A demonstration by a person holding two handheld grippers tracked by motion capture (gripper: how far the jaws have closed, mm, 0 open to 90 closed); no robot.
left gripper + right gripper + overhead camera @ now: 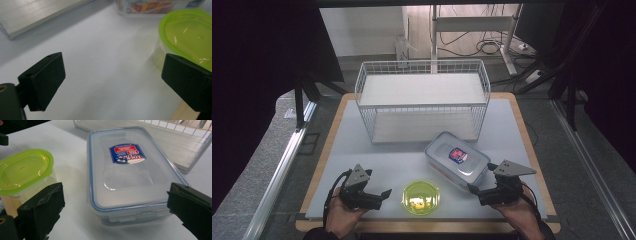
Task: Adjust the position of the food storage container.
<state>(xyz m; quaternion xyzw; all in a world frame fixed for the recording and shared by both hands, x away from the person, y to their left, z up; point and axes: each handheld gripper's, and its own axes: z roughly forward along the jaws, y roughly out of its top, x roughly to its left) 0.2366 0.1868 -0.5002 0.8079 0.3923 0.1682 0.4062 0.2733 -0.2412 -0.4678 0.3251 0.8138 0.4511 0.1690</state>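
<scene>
The left gripper (384,193) is held open, the green-lidded tub (421,197) just beside its jaws. The right gripper (474,192) is held open too, the clear box (457,158) lying just ahead of its jaws.

the left gripper (112,82) hangs low over the white tabletop (105,62) with its two black jaws wide apart and nothing between them. just past the right jaw sits a clear tub with a lime-green lid (190,35). far behind it shows a clear box's printed edge (150,6); far left, a pale ribbed board (37,15).
</scene>
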